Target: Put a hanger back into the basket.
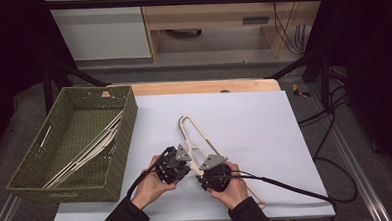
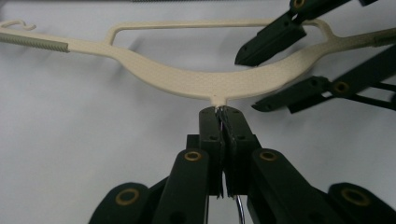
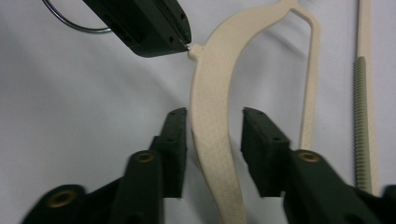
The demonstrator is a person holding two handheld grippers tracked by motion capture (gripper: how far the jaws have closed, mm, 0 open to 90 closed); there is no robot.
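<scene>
Lying flat on the white sheet [image 1: 244, 123] that covers the table, a cream plastic hanger [image 2: 187, 79] is seen near the middle of the front edge. Its thin metal hook [image 3: 74, 23] is pinched right at the neck by the left gripper [image 2: 219, 114], whose jaws are pressed tight together on the wire. In the left gripper view, the curved bar of the hanger is stretched out just past those jaws.

The right gripper [image 3: 212, 135] is placed around one arm of the hanger. Its jaws are spread, with the cream arm running up between them. One jaw looks just beside the plastic, but a gap is seen on the other side, so the arm is not squeezed. In the high view, the two grippers are held close together by the person's left hand [image 1: 152, 185] and right hand [image 1: 232, 186], with dark sleeves coming in from the bottom. A black cable [image 1: 287, 186] is trailed off to the right from the right gripper.

Farther out, a green woven basket [image 1: 123, 143] is set at the left side of the table, touching the edge of the white sheet. More pale hangers [image 1: 90, 150] are laid inside it. A strip of bare wood [image 1: 203, 86] is seen at the back of the table.
</scene>
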